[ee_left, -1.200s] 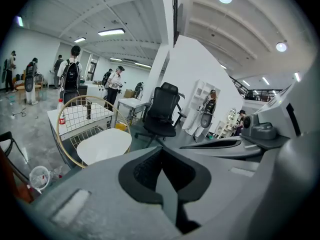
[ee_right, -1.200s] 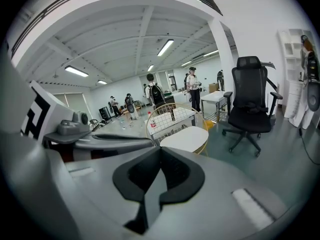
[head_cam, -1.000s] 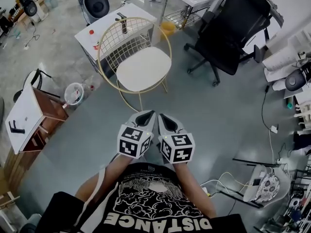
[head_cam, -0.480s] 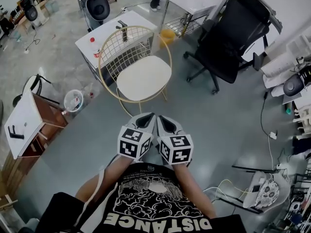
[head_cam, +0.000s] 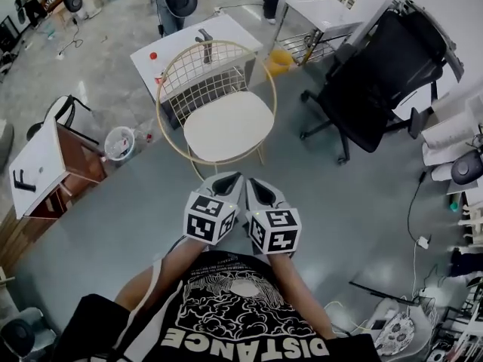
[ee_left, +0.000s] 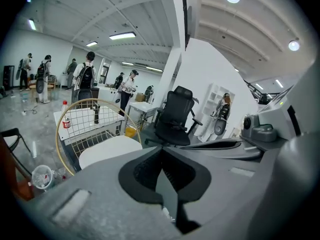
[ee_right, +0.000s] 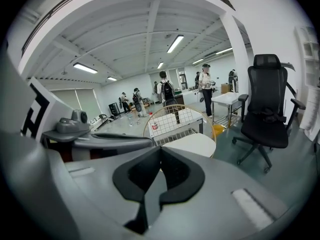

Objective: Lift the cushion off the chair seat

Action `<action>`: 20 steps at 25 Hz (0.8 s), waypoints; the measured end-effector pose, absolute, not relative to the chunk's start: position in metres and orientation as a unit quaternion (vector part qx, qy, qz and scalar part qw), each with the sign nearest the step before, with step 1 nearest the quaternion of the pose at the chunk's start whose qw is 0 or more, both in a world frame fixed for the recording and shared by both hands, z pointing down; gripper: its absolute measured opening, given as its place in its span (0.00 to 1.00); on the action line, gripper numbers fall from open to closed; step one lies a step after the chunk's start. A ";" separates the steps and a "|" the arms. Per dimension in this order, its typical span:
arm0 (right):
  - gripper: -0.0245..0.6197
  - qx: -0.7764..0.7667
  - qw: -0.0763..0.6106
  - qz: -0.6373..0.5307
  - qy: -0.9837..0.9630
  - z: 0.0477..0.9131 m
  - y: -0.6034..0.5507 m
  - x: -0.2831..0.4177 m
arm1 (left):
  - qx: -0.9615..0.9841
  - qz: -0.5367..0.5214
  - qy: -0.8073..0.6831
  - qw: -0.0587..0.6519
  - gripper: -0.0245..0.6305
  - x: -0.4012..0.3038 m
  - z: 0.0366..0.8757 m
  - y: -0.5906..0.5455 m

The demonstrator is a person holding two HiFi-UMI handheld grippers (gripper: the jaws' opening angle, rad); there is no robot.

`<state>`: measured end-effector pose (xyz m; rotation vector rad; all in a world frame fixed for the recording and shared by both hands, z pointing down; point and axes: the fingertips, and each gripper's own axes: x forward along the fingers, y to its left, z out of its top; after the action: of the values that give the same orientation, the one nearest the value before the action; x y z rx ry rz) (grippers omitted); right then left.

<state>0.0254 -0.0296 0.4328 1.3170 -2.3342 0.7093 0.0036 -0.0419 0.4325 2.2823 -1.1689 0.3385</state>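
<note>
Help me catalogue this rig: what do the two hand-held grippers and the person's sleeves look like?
The left gripper and right gripper are light grey, wedge-shaped shells tapering forward, with black pads inside. Each bears a white cube with black square markers. No cables show. The person wears a black short-sleeved T-shirt with white print.

Glossy grey floor [head_cam: 355,194], black office chair [head_cam: 377,81], white table [head_cam: 181,44], white beamed ceiling with strip lights [ee_right: 175,43]
</note>
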 end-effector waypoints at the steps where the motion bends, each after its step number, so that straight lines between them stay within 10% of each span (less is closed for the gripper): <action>1: 0.04 0.460 0.187 0.252 -0.831 0.435 -0.035 0.029 | 0.844 0.125 -0.441 0.278 0.02 0.007 0.435 -0.047; 20: 0.04 0.314 0.228 0.256 -0.885 0.463 -0.138 0.103 | 0.752 0.051 -0.557 0.348 0.03 0.066 0.469 -0.143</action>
<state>0.1026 -0.1376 0.4630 0.8657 -2.4378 0.7041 0.0656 -0.1433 0.4688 1.9503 -1.4434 0.1328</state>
